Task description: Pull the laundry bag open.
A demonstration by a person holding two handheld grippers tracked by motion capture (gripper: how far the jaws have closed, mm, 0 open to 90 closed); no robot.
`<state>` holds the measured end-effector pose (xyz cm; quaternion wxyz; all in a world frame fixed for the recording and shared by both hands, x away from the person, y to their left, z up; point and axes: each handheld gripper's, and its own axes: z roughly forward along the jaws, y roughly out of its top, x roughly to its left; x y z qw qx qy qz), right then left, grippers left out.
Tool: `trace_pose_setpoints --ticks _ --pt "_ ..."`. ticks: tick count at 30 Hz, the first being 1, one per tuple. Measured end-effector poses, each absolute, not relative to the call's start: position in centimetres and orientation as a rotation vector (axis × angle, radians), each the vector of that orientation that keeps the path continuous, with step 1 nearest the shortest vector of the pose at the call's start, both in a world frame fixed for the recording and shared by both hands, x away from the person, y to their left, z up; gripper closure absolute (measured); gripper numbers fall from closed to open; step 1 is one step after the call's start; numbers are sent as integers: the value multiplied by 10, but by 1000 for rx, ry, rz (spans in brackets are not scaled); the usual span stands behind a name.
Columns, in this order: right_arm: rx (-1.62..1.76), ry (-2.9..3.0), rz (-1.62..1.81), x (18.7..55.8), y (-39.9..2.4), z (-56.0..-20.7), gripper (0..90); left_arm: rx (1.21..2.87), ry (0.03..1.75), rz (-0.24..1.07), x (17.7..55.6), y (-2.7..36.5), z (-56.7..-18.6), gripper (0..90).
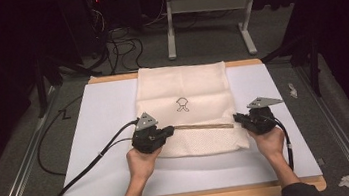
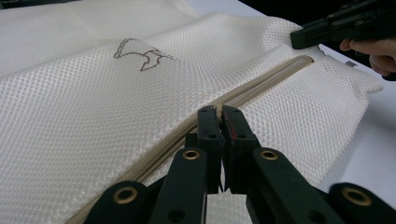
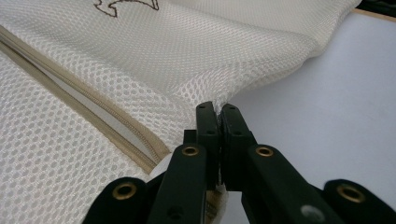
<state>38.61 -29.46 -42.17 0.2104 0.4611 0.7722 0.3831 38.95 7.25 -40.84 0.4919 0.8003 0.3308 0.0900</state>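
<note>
The cream mesh laundry bag (image 1: 184, 109), soft and limp, is spread on the white tabletop (image 1: 97, 137). Its zipper ends are pinched by the left gripper (image 2: 218, 112) and right gripper (image 3: 217, 109), both clamped.

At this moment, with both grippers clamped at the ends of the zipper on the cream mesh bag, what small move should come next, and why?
Probably the left gripper should draw along the beige zipper toward the right gripper. Both sets of jaws are shut: the left on the zipper's end, seemingly at the pull, the right on the cream mesh bag's edge, anchoring it. The zipper looks closed.
</note>
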Motion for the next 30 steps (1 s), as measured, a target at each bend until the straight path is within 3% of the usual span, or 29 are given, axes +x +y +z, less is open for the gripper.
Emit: trace_pose_setpoints --ticks 30 --pt "1310 2133 1060 387 -302 -421 894 1896 855 246 391 101 -408 873"
